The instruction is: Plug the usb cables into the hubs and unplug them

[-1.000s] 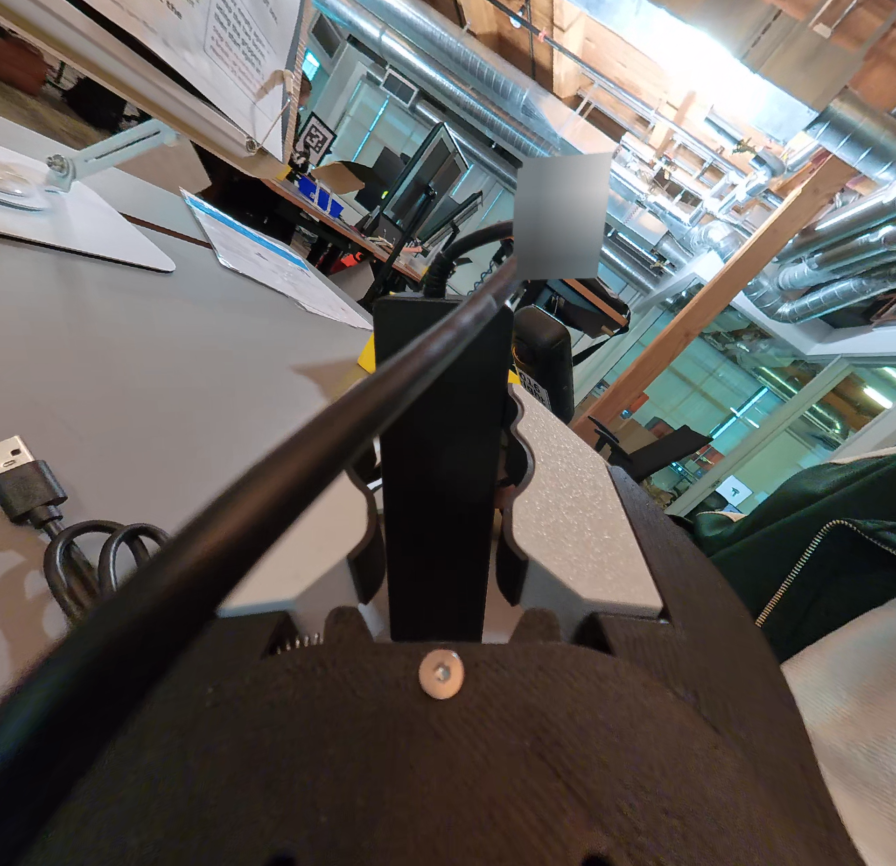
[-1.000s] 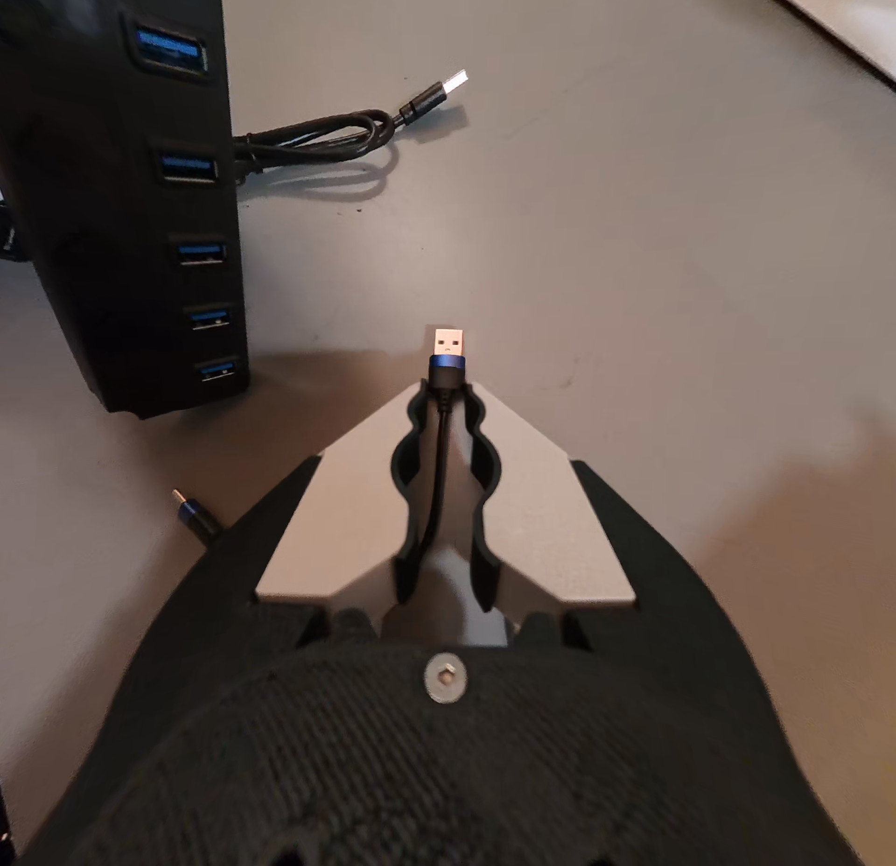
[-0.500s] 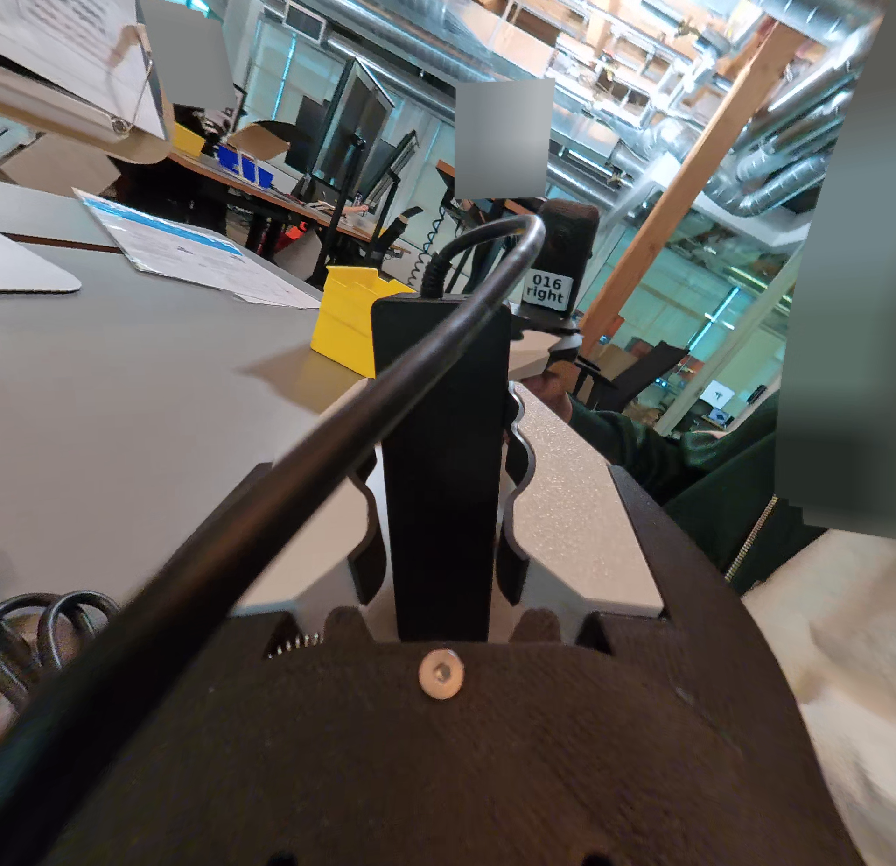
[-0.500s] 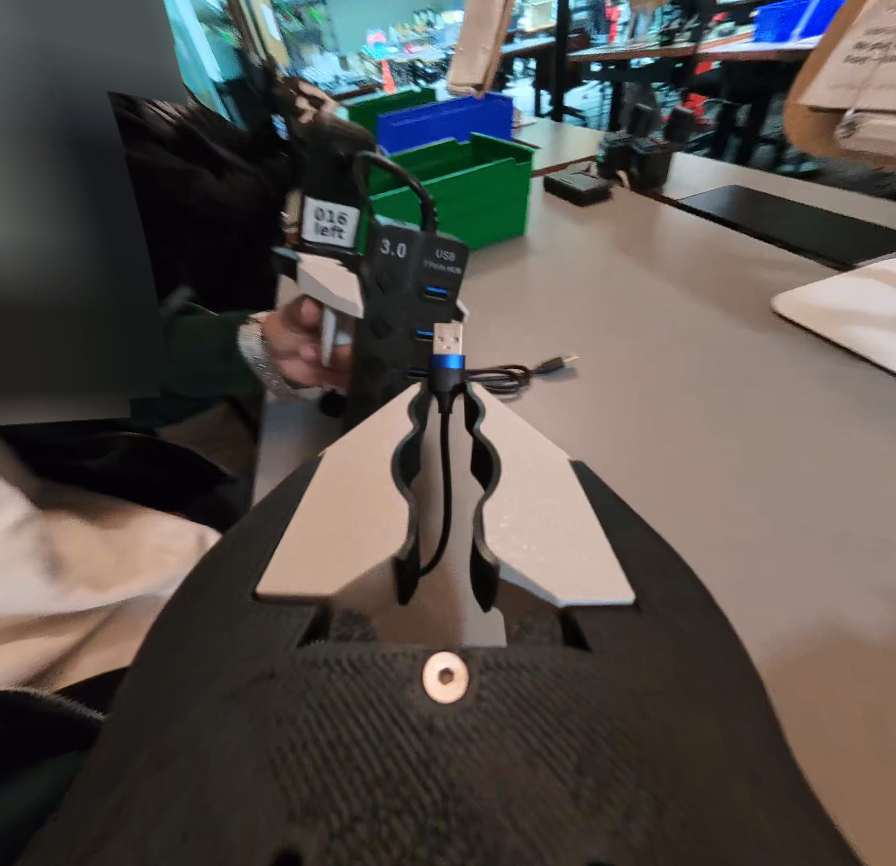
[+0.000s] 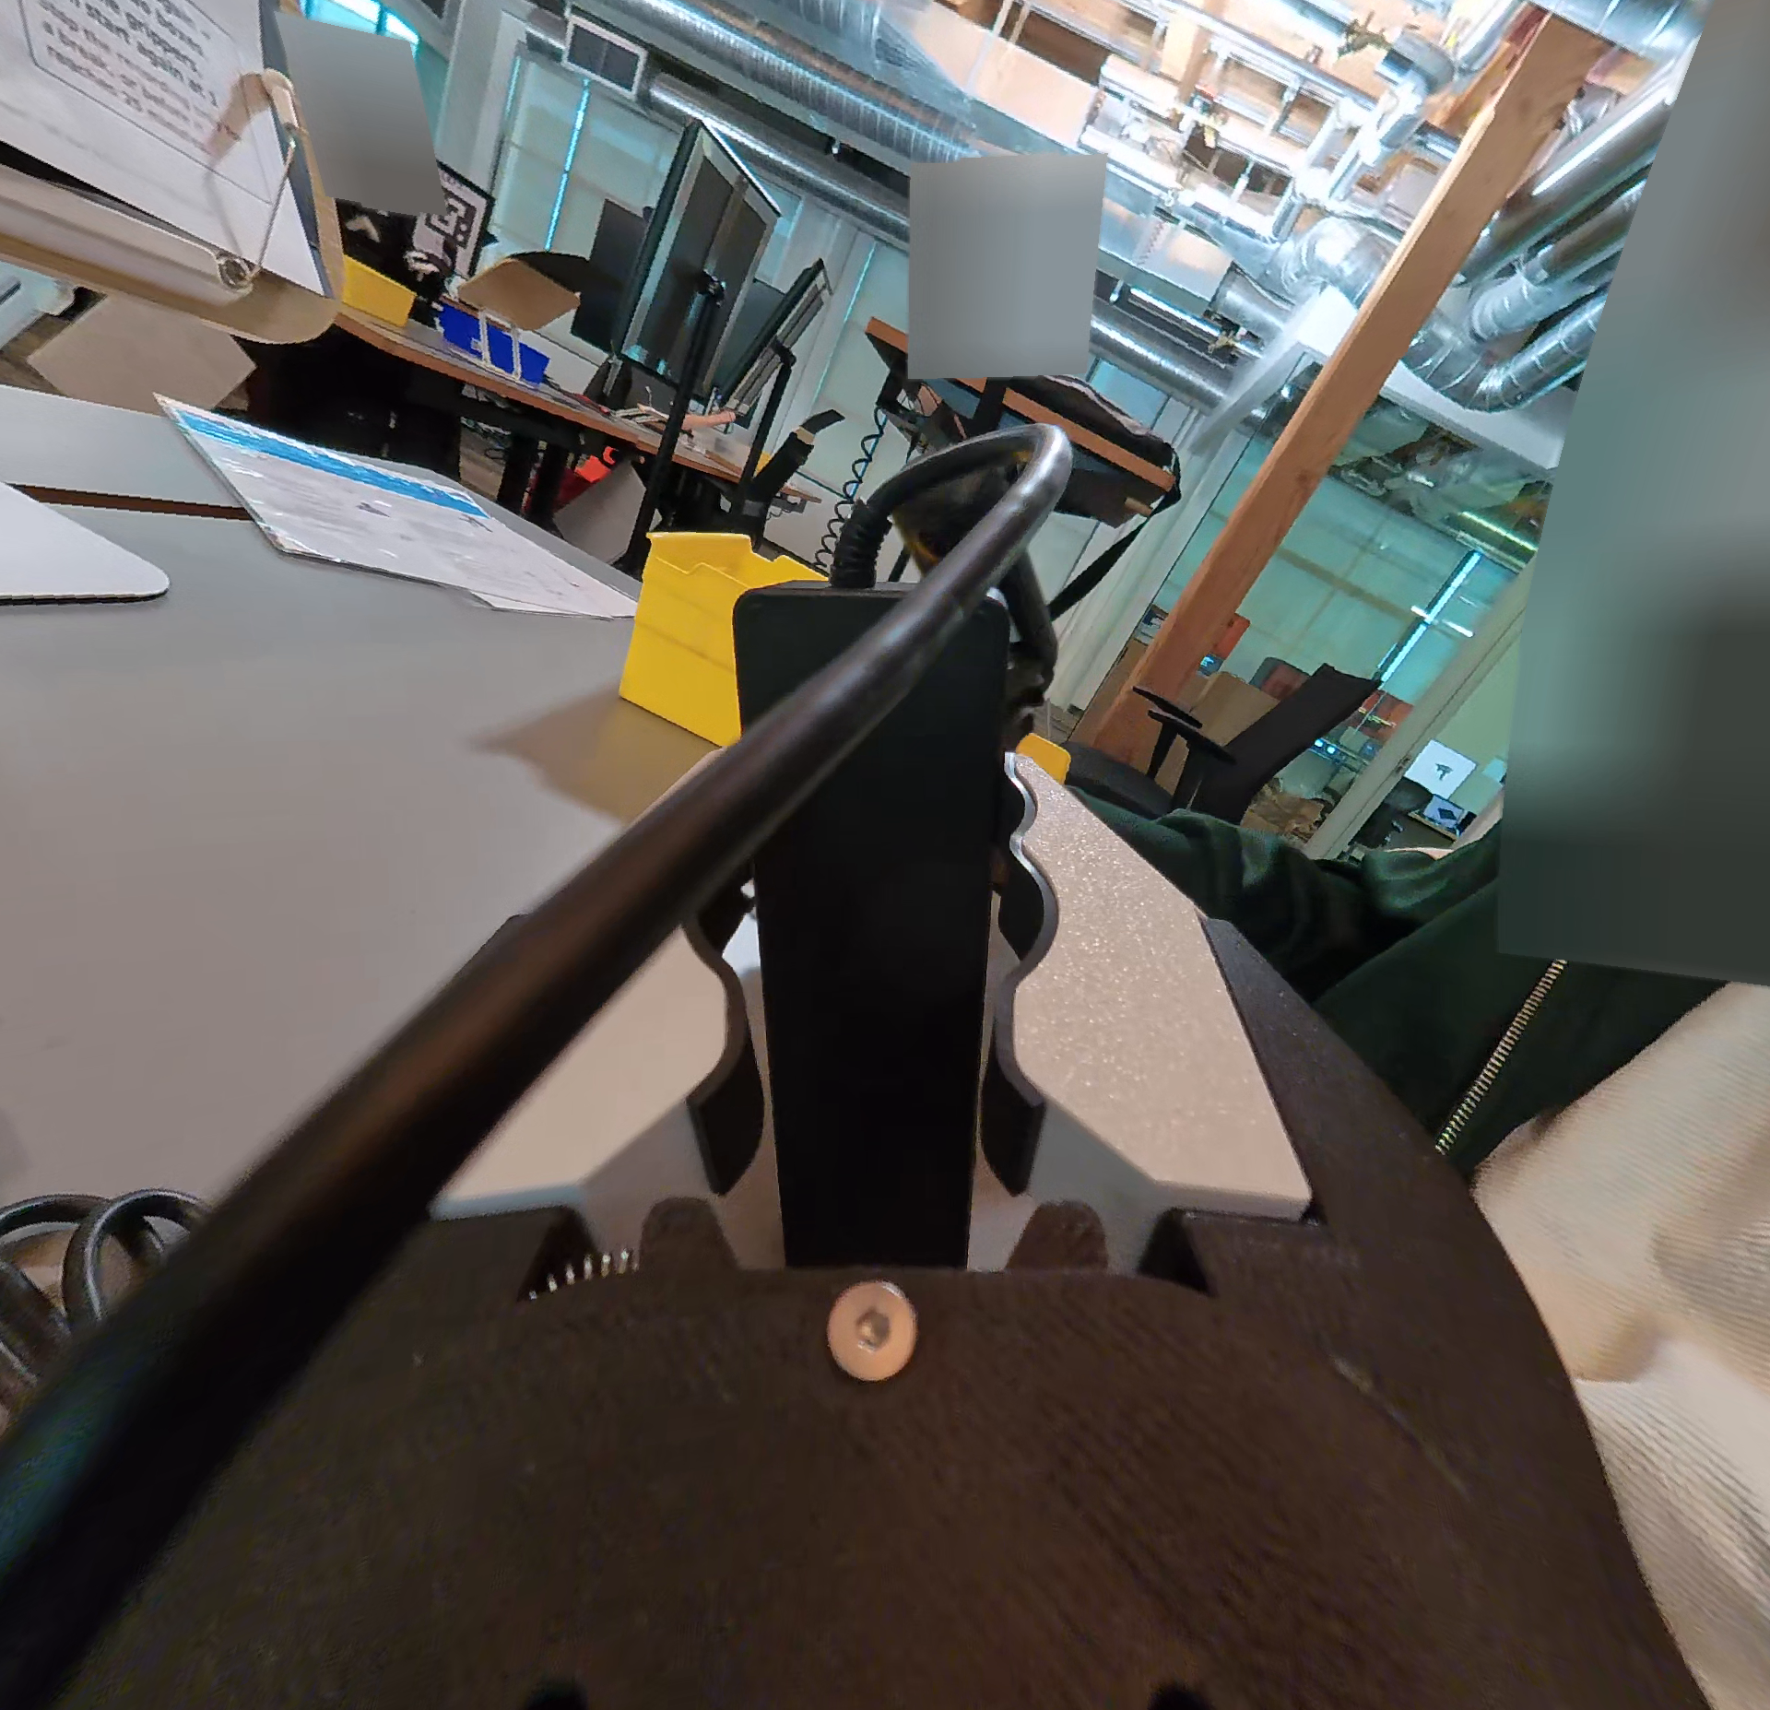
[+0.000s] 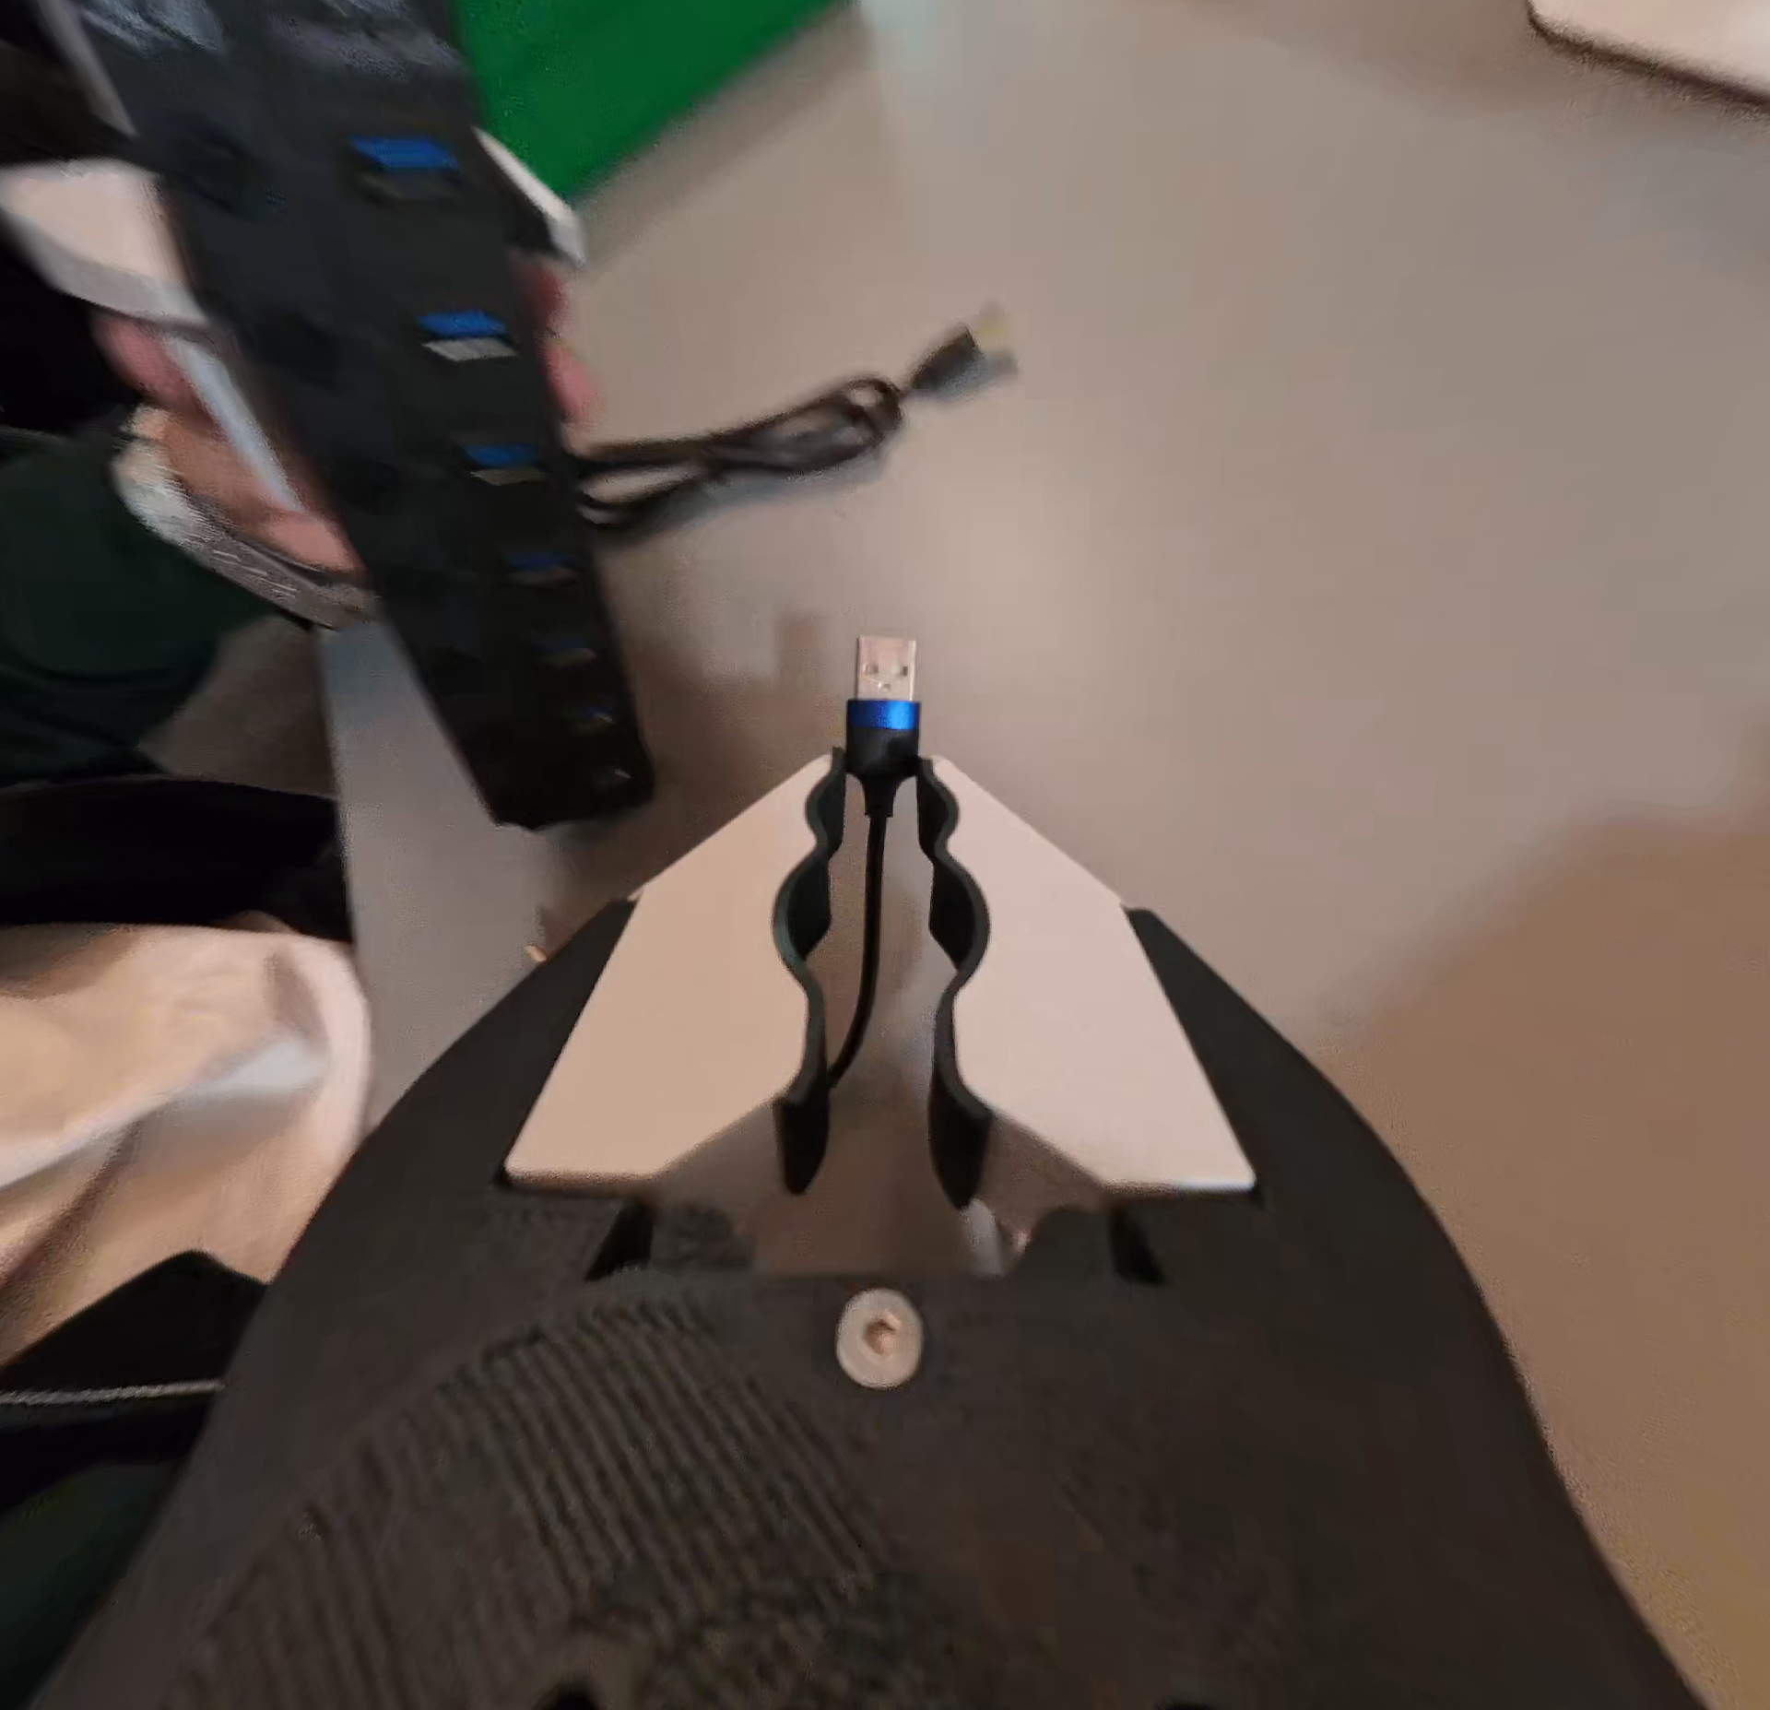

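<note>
Plug (image 6: 886, 697) between right claw (image 6: 876, 778) tips

Left wrist view looks low across the grey table (image 5: 239, 850); right wrist view looks down, both showing the hub (image 6: 460, 438).

Matt black plastic hub (image 5: 872, 946); glossy rubbery cable (image 5: 536, 974); bright metal plug (image 6: 886, 665); smooth matt grey desk (image 5: 239, 850).
</note>
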`<state>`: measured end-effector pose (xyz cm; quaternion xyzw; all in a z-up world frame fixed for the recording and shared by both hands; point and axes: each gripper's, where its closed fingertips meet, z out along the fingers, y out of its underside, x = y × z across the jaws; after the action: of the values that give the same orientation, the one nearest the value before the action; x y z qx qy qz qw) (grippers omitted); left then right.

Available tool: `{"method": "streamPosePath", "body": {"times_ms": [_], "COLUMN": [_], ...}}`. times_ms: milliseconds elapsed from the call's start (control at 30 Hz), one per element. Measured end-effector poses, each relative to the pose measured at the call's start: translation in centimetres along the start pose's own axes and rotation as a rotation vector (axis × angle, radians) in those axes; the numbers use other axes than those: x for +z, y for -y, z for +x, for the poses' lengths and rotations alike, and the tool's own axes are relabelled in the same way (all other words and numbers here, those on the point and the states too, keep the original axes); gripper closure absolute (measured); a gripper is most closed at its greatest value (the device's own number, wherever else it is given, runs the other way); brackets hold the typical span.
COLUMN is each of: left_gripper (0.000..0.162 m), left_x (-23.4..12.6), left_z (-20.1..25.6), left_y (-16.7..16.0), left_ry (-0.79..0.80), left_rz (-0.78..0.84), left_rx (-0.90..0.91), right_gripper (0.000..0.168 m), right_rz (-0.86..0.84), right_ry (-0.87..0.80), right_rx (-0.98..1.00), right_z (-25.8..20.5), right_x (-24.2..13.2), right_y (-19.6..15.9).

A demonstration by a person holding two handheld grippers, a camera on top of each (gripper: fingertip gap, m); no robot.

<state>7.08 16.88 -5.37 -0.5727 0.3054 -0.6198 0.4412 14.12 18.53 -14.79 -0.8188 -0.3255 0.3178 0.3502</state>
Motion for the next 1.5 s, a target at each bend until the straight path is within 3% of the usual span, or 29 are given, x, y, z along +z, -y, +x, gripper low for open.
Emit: {"method": "streamPosePath", "body": {"times_ms": [200,267,367,567,767,967,1133,1267,1333,1500], "left_gripper": [0.113,0.113,0.113,0.113,0.115,0.113,0.113,0.113,0.113,0.113], "left_x": [-0.2,-0.4,-0.4,-0.4,-0.2,-0.1,-0.1,0.2,0.5,1.3], "left_z": [-0.3,-0.4,-0.4,-0.4,-0.3,-0.3,0.1,1.1,1.7,3.8], "left_y": [0.1,0.3,0.3,0.3,0.2,0.2,0.1,-0.3,-0.6,-1.5], "left_ry": [0.003,0.009,0.011,0.014,0.011,0.011,-0.001,-0.035,-0.059,-0.131], "left_rz": [0.005,0.012,0.013,0.011,0.014,0.017,0.010,-0.014,-0.027,-0.067], "left_rx": [-0.003,-0.007,-0.007,0.003,-0.002,0.004,0.026,0.059,0.078,0.139], "right_gripper": [0.151,0.124,0.110,0.121,0.140,0.164,0.165,0.165,0.165,0.165], "right_rz": [-0.021,-0.008,0.015,0.038,-0.067,-0.078,0.142,0.264,0.234,-0.024], "right_ry": [-0.130,-0.196,-0.227,-0.234,-0.281,-0.278,-0.269,-0.157,-0.085,0.061], "right_rx": [-0.049,-0.083,-0.066,-0.041,-0.081,-0.112,-0.255,-0.313,-0.290,-0.237], "right_z": [2.8,3.9,4.4,2.9,3.4,3.2,0.4,-3.9,-5.3,-7.5], "right_x": [1.0,0.8,0.1,-0.8,0.6,1.1,-1.7,-4.9,-5.5,-6.6], "right_y": [-1.1,-0.9,-0.6,-0.9,-3.1,-3.0,2.3,5.4,5.7,3.7]}}
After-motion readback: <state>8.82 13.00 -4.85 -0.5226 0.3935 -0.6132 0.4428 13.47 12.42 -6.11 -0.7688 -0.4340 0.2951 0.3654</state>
